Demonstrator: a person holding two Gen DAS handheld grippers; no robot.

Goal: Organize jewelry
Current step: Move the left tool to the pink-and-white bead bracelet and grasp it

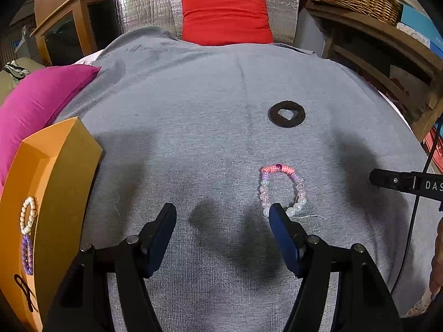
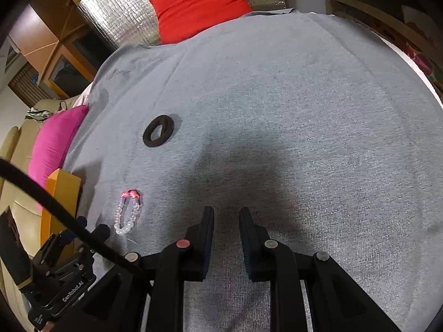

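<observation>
- Beaded bracelet [image 1: 282, 189], pink at its far end and clear-white at its near end, lies flat on the grey cloth [image 1: 193, 105].
- In the left wrist view it sits just past the tip of the left gripper [image 1: 223, 217]'s right-hand finger [image 1: 279, 221]; that fingertip overlaps the near white beads in the picture, though whether it touches them cannot be told. The bracelet is outside the gap between the two fingers, off to its right.
- Left gripper's fingers are spread wide with nothing between them.
- Bracelet's loop is stretched into an oval, its long axis running away from the left gripper, pink end farthest.
- A thin thread end [image 1: 310, 216] trails from the near beads to the right.
- In the right wrist view the bracelet [image 2: 128, 212] lies well to the left of the right gripper [image 2: 227, 218], whose fingers are parted by a narrow gap and hold nothing.
- Black ring-shaped disc [image 1: 286, 114] lies farther off on the cloth, apart from the bracelet.
- Orange box [image 1: 61, 166] at the left holds a white bead bracelet [image 1: 27, 215] and a purple bead bracelet [image 1: 27, 254].
</observation>
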